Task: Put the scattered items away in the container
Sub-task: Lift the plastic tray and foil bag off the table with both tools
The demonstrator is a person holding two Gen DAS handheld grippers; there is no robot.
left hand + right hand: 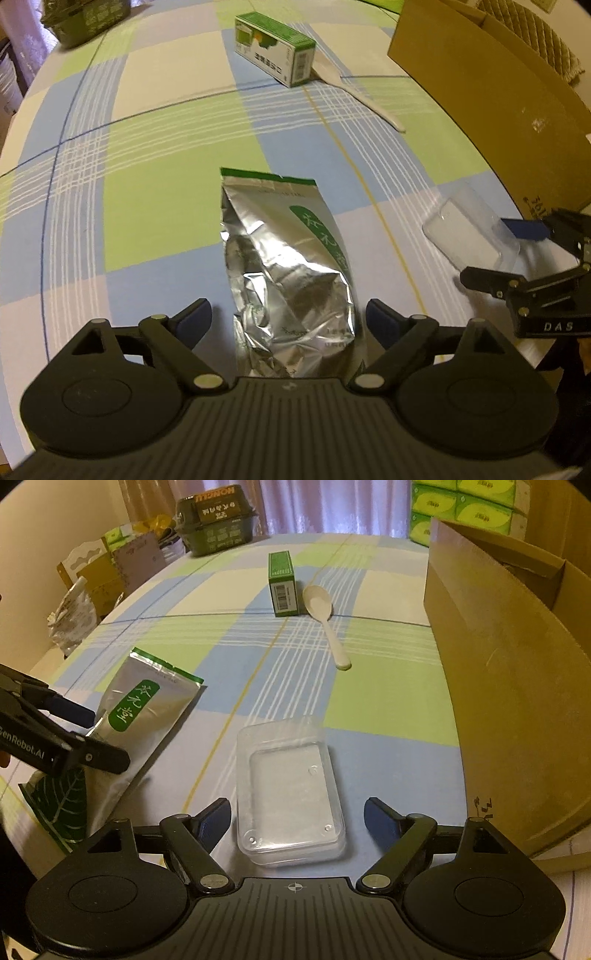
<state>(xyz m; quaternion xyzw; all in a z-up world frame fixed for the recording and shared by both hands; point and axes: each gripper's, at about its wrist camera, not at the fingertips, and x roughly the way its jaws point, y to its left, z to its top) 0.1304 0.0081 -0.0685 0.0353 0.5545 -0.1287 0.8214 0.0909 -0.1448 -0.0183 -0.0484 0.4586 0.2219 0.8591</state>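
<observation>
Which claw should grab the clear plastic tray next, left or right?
Right. The right claw is open with the clear plastic tray lying between its fingers, next to the cardboard box. The left claw is open around the foil pouch instead.

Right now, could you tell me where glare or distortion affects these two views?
Left wrist view: the foil pouch glints brightly along its creases, and fisheye bends the tablecloth stripes. Right wrist view: the clear plastic tray shows faint highlights, and the cardboard box wall curves.

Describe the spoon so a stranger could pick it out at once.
Start at the big cardboard box on the checked tablecloth. Left of it stands a small green carton; the white plastic spoon lies just beside it, the only utensil there.
</observation>
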